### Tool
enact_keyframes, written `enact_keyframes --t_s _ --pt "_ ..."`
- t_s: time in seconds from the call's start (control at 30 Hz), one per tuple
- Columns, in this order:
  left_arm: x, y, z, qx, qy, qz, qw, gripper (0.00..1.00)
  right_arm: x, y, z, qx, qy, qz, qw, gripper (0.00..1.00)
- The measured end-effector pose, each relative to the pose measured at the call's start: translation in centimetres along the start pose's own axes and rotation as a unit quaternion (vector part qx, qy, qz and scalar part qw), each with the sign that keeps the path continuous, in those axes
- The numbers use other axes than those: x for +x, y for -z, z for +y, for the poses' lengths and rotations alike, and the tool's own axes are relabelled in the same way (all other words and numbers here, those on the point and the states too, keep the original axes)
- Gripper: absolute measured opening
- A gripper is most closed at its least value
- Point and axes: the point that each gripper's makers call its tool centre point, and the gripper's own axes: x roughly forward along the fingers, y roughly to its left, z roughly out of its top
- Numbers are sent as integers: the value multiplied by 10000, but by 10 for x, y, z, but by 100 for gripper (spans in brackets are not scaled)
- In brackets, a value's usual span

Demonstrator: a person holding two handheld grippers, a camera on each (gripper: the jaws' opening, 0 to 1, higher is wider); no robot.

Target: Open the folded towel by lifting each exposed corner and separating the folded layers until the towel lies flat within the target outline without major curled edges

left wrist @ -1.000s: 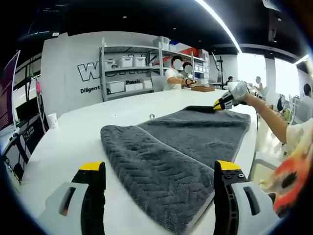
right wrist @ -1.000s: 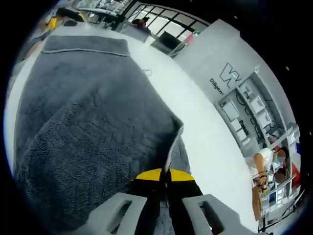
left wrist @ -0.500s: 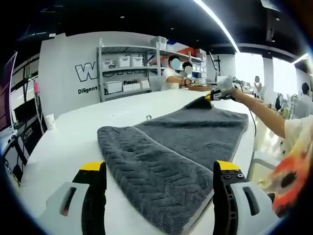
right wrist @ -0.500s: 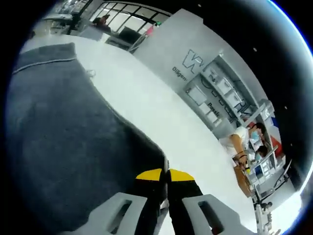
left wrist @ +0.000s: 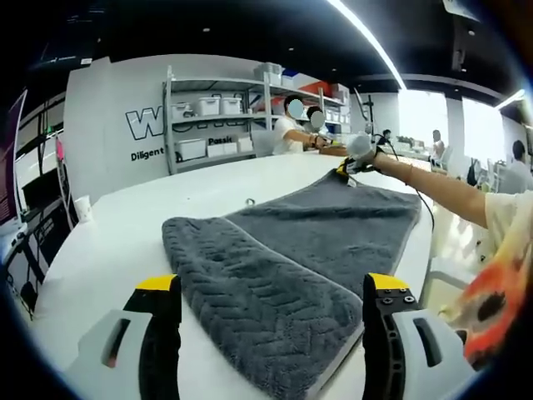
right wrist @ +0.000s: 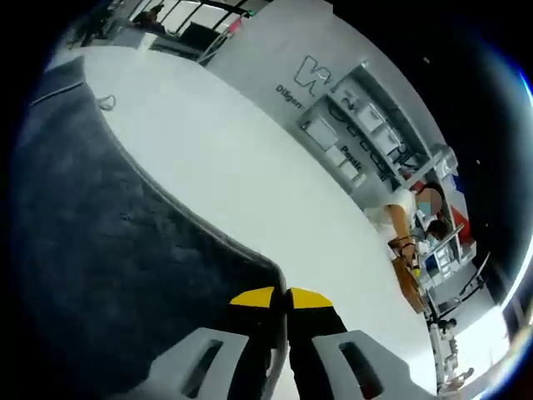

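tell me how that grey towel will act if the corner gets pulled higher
The towel will probably hang floppy: its pinched corner already peaks up in the right gripper while the rest lies draped. The thick pile suggests some weight and drag on the table, so it should follow slowly rather than slide.

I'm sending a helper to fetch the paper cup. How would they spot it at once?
On the big white table with the grey towel, look along the edge nearest the dark screens, away from the shelving. The cup stands upright there alone, small and white, apart from the towel.
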Motion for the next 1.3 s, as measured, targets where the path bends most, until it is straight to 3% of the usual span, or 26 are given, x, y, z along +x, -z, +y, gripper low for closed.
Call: enact_keyframes --t_s 0.23,0.3,0.4,0.53,0.77,0.87,1.13,1.3 --pt "-3 0 -4 -1 40 -34 10000 89 8 15 -8 100 288 65 9995 10" --pt "-4 0 -4 -6 29 -44 10000 89 7 18 -10 466 299 -16 9985 23" --pt "-4 1 -3 -8 14 -29 10000 89 2 22 -19 498 412 -9 9979 46" --pt "-4 1 -3 -28 11 -47 10000 89 -11 20 -36 691 673 -155 9952 56" --pt "-3 -2 -10 -19 88 -82 9999 89 -43 10 -40 818 471 -429 9946 67" --pt "-4 -4 -18 -56 231 -118 9996 89 -50 17 -28 996 68 -256 9947 79" --pt "-7 -8 -25 19 287 -154 9995 90 -72 14 -11 1600 -502 -674 9835 100" --pt "-8 -4 -21 69 139 -123 9998 89 -96 10 1 1741 -653 -1010 9774 99"
